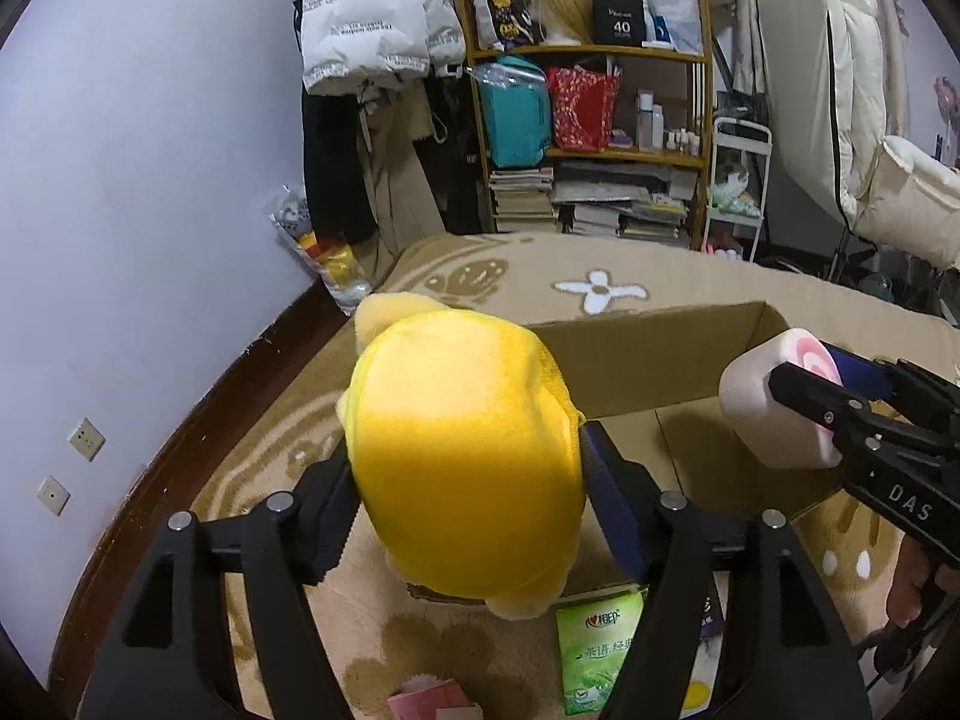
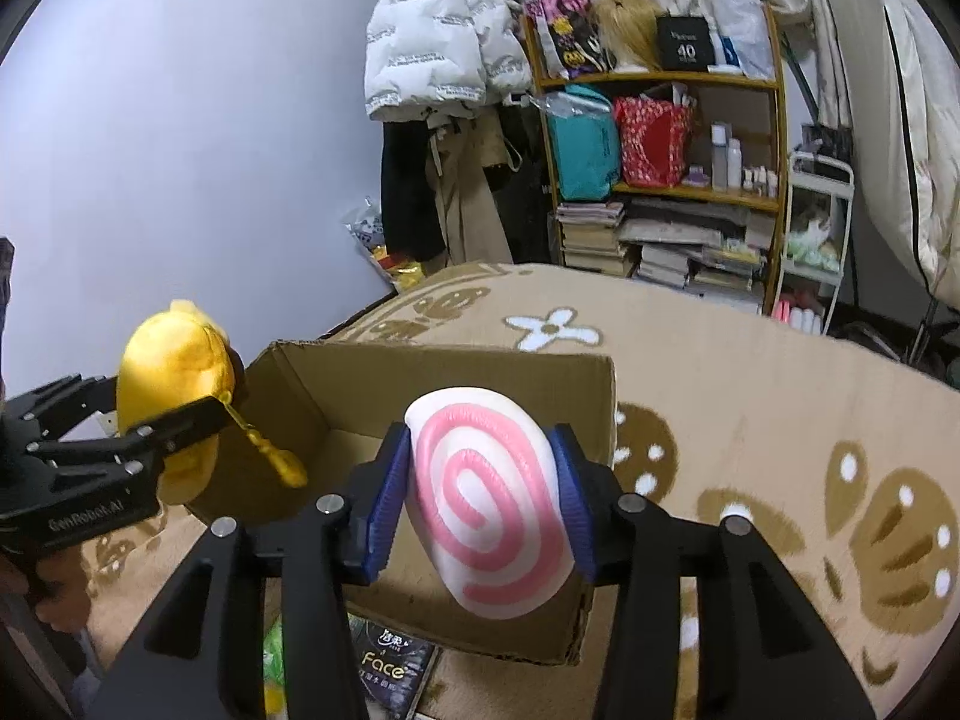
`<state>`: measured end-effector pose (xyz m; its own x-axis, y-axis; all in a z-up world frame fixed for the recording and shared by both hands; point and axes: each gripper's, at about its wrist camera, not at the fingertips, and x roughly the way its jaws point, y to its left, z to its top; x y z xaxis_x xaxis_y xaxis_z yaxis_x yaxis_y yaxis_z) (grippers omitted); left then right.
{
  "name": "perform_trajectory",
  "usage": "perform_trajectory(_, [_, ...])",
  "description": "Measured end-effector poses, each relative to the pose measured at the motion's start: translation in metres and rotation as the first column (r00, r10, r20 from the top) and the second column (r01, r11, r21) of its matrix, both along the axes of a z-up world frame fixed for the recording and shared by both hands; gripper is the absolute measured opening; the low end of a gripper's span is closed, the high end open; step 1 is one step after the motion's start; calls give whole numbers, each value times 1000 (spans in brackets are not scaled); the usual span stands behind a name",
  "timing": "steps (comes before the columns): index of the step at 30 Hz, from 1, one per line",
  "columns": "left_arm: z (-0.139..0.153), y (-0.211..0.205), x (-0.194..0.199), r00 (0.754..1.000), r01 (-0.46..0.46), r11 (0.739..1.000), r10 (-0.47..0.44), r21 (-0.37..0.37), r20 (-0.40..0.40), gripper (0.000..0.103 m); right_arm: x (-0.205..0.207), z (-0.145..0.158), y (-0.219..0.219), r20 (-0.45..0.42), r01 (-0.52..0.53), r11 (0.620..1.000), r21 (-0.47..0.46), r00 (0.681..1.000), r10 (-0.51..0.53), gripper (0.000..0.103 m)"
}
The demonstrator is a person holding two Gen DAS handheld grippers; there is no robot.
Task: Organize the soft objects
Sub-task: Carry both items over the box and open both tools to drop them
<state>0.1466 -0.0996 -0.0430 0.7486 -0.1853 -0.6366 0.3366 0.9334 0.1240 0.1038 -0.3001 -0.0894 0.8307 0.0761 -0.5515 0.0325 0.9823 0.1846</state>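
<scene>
Jaws pinch yellow plush (image 1: 468, 456) left, swirl cushion (image 2: 489, 504) right, over cardboard box (image 2: 336, 378).

The cardboard box (image 2: 456, 384) sits open on the carpet (image 2: 750, 372), and everything else is placed from it: the plush toy (image 1: 468, 456), clamped in the left gripper (image 1: 468, 516), hangs over the box's left near corner, while the swirl-patterned cushion (image 2: 492, 498), squeezed in the right gripper (image 2: 489, 510), hangs over its near right part. Just before the box's near wall, on the carpet, lie a tissue pack (image 1: 597, 654) and a dark pack (image 2: 390, 672) side by side. Well behind the box stands a shelf (image 2: 660, 138) with a jacket (image 2: 432, 42) hanging to its left.
</scene>
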Motion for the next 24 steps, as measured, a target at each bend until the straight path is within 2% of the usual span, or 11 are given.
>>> perform_trajectory(2, [-5, -2, 3, 1000, 0, 1000, 0, 6, -12, 73, 0, -2, 0, -6, -3, 1000, -1, 1000, 3, 52])
perform_trajectory(5, [-8, -5, 3, 1000, 4, 1000, -4, 12, -19, 84, 1, -3, 1, -9, -1, 1000, -7, 1000, 1, 57])
perform_trajectory(7, [-8, -7, 2, 1000, 7, 1000, -6, 18, -18, 91, 0, -1, 1, -2, 11, 1000, -26, 1000, -11, 73])
perform_trajectory(8, [-8, -7, 1, 1000, 7, 1000, -7, 20, -17, 93, -1, 0, 2, 14, 20, 999, -34, 1000, -20, 86])
perform_trajectory(9, [-8, -7, 0, 1000, 6, 1000, -6, 21, -15, 94, -3, 3, 2, 32, 28, 999, -38, 999, -27, 92])
perform_trajectory(13, [-7, -3, -2, 1000, -4, 1000, 4, 20, -24, 98, -6, 9, 3, 39, 30, 998, -47, 999, -28, 95])
perform_trajectory(16, [-6, 3, 0, 999, -25, 1000, 25, -2, -45, 98, -9, 10, 5, 29, 31, 998, -57, 999, -29, 102])
perform_trajectory(19, [-7, 9, 1, 995, -41, 999, 38, -31, -89, 98, -13, 12, 6, 25, 34, 998, -45, 999, -33, 103])
perform_trajectory(24, [-1, 17, -6, 993, -84, 996, 82, -22, -81, 98, -30, 11, 8, -11, 66, 998, -10, 998, -66, 103])
